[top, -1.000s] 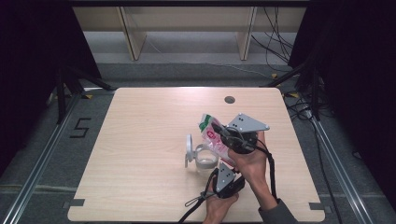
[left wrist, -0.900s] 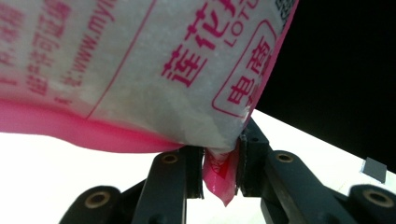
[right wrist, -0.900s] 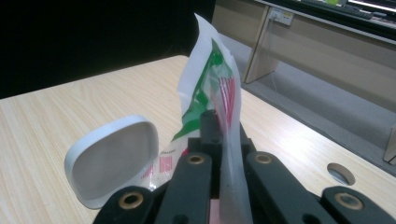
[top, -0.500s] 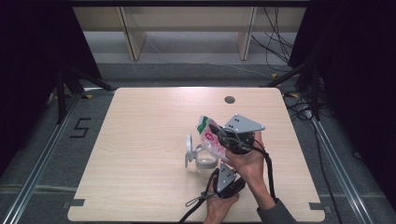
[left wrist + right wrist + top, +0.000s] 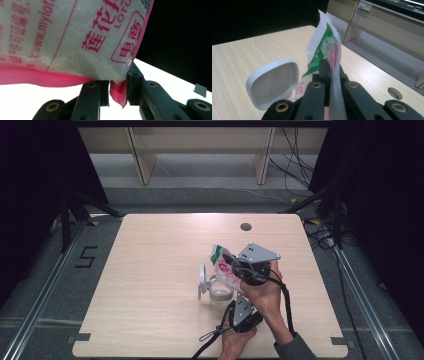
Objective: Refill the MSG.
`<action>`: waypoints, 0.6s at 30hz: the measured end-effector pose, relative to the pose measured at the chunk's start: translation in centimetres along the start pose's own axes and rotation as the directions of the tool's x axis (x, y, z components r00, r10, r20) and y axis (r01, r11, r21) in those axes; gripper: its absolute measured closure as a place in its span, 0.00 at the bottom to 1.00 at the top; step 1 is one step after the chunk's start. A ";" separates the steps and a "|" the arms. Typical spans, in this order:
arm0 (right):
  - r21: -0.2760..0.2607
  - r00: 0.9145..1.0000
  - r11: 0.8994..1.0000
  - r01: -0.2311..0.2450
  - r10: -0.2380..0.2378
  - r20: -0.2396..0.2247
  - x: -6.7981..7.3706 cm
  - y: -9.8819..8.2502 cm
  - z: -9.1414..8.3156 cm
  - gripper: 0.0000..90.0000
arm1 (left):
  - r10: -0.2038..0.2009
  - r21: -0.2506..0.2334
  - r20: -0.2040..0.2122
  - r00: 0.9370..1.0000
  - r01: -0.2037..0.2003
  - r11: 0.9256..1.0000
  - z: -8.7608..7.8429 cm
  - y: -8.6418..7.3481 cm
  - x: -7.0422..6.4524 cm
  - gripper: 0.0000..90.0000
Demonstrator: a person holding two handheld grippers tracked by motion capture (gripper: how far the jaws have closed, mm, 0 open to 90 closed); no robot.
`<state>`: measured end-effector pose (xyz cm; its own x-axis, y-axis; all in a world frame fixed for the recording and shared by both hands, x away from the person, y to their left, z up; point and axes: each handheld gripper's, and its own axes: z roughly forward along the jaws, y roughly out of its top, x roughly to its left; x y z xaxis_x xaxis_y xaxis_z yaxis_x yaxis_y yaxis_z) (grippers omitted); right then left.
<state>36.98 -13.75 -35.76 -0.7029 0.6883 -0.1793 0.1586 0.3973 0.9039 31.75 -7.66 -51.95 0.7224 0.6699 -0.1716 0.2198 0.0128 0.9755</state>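
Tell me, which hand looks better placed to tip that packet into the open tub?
Probably the right. Its right gripper clamps the packet high above the tub, while the left gripper only pinches the bottom corner, steadying it.

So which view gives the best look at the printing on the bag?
The left gripper view: the bag is close up, with pink lettering readable and its pink corner pinched in the left gripper. The right gripper view shows the bag edge-on, green and red print, held by the right gripper. The high view shows it small, above a white container.
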 end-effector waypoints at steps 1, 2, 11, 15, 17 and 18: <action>0.002 1.000 1.000 0.014 -0.014 0.002 -0.1 0.0 0.0 1.00 | -0.001 -0.004 0.001 1.000 0.001 1.000 0.0 0.0 0.0 0.84; 0.007 1.000 1.000 0.005 -0.005 -0.004 0.0 0.0 0.0 1.00 | 0.000 -0.001 0.000 1.000 0.000 1.000 0.0 0.0 0.0 0.84; 0.013 1.000 1.000 0.014 -0.014 -0.001 0.2 0.1 0.2 1.00 | 0.003 -0.018 0.010 1.000 -0.003 1.000 0.2 0.1 0.0 0.84; 0.008 1.000 1.000 0.029 -0.029 0.004 0.2 0.3 0.2 1.00 | 0.003 -0.018 0.012 1.000 -0.003 1.000 0.3 0.2 -0.1 0.84; 0.018 1.000 1.000 0.006 -0.007 0.005 0.3 0.3 0.1 1.00 | -0.001 -0.029 0.017 1.000 0.002 1.000 0.4 0.3 -0.1 0.84; 0.031 1.000 0.999 0.009 -0.009 0.003 0.4 0.4 0.0 1.00 | 0.003 -0.028 0.017 1.000 -0.002 1.000 0.4 0.3 -0.1 0.84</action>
<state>36.75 -13.36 -35.47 -0.7025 0.6864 -0.1882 0.1738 0.4218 0.8899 32.00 -8.05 -51.65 0.7342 0.6570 -0.1713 0.1995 0.0324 0.9794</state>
